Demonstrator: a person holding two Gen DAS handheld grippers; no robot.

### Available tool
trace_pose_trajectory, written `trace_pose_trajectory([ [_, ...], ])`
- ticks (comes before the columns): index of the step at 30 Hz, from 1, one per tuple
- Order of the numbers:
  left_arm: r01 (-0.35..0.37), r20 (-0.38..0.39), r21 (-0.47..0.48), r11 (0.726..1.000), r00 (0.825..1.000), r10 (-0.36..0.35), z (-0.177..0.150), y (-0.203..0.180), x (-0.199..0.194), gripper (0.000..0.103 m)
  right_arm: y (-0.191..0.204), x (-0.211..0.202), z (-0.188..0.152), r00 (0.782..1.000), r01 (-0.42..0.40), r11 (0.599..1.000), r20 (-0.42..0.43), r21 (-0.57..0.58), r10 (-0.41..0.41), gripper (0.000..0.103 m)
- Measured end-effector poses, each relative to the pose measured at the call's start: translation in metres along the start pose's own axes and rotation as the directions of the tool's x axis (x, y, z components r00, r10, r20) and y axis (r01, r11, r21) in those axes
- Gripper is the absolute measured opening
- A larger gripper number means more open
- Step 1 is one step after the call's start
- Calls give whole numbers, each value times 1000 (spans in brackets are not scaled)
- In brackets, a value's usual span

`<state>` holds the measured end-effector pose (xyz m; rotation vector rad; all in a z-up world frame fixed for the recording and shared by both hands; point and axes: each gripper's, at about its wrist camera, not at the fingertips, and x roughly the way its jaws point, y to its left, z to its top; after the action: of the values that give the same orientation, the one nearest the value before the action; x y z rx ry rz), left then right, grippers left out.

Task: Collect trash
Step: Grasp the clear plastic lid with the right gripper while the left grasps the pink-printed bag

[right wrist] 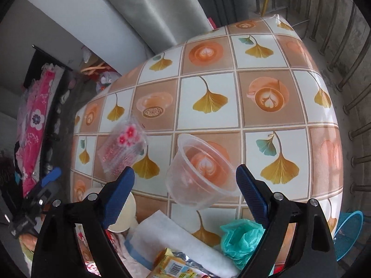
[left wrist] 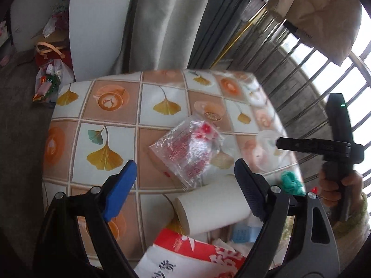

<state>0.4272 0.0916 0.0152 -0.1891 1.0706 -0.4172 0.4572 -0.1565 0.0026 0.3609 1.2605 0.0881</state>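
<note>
1. The left gripper (left wrist: 183,185) is hovering above the near part of the table (left wrist: 116,106), its blue-padded jaws standing wide apart and gripping nothing.
2. A clear plastic wrapper (left wrist: 187,148) with red print and pink flowers is lying flat on the patterned cloth ahead of those jaws, not touching either pad.
3. A white paper cup (left wrist: 208,206) is lying on its side between the left gripper's fingers, nearer the right one; whether it is touching that finger cannot be told.
4. A red and white package (left wrist: 192,254) is lying at the near edge, below the cup.
5. The right gripper (right wrist: 185,190) is likewise released, with its jaws spread and nothing clamped.
6. A clear plastic tub (right wrist: 199,171) is lying tilted on its side on the table, between the right gripper's fingers and just ahead of them, its mouth facing up and away; contact with the pads cannot be confirmed.
7. A crumpled teal plastic bag (right wrist: 241,238) is lying near the table's front edge, just beside the right finger.
8. A white tissue pack (right wrist: 176,238) and a yellow wrapper (right wrist: 171,264) are lying beside it at the near edge.
9. A blue mesh basket (right wrist: 350,231) is standing off the table's right side, partly hidden.
</note>
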Motion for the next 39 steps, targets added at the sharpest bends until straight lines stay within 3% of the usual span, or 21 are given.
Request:
trace_pose_trajectory([
  [2,-46,-79,-56,997,996,42,7,6,25,68,-3,0,-2,1000,-1,1000,-15,-27,0,87],
  [4,-10,-141,-183,983,990,-16,10,17,43,62,-6,-1,-4,999,-27,999,-31,-39,26,87],
  [6,5,-154,-244,970,987,-43,12,19,52,59,-9,-2,-5,997,-63,997,-49,-45,61,80],
  [12,-58,-203,-278,959,979,0,11,14,74,46,-11,2,-11,992,-101,993,-86,-64,95,58],
  [18,-170,-207,-193,966,970,130,7,4,80,18,-11,5,-18,989,-118,989,-97,-84,109,39],
  [22,-176,-183,-171,969,972,144,7,-1,80,2,-12,6,-22,989,-123,988,-97,-90,114,28],
  [26,-130,-143,-175,976,984,105,14,-6,75,0,-13,4,-24,988,-131,987,-90,-91,123,11],
  [37,-76,25,-62,995,997,77,29,-35,36,0,-13,-22,-22,987,-163,981,-6,-106,163,8],
  [39,-35,10,-47,998,999,36,31,-38,39,0,-12,-23,-22,987,-162,981,-3,-106,163,8],
])
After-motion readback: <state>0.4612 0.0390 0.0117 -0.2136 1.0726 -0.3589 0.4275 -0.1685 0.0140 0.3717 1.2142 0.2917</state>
